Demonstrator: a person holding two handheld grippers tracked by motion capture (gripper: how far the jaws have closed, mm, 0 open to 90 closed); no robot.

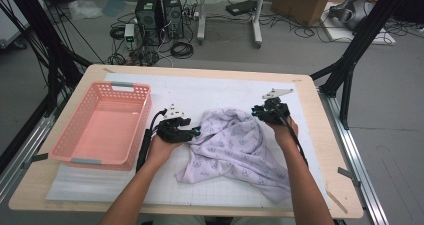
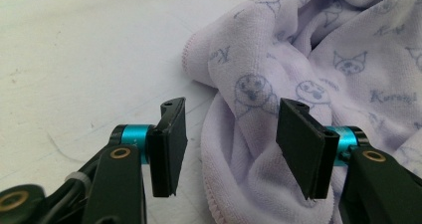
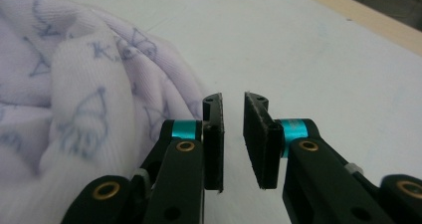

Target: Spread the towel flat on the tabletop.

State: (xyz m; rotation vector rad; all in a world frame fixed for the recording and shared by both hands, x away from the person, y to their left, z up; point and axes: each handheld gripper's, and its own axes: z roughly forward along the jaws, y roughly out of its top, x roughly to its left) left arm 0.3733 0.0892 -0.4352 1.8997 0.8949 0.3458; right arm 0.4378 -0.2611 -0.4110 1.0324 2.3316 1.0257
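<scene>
With the left gripper (image 2: 229, 149) half open astride the towel (image 2: 308, 74) edge and the right gripper (image 3: 233, 144) nearly shut and empty just beside it, each should pinch one single hem layer.

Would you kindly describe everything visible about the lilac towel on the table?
The lilac towel is soft terry-like cloth printed with small grey-blue cartoon faces and lettering, with a stitched hem. It lies crumpled and bunched on the white mat, right of the pink basket. The left gripper has open jaws straddling a fold; the right gripper sits beside its edge, gripping nothing.
</scene>
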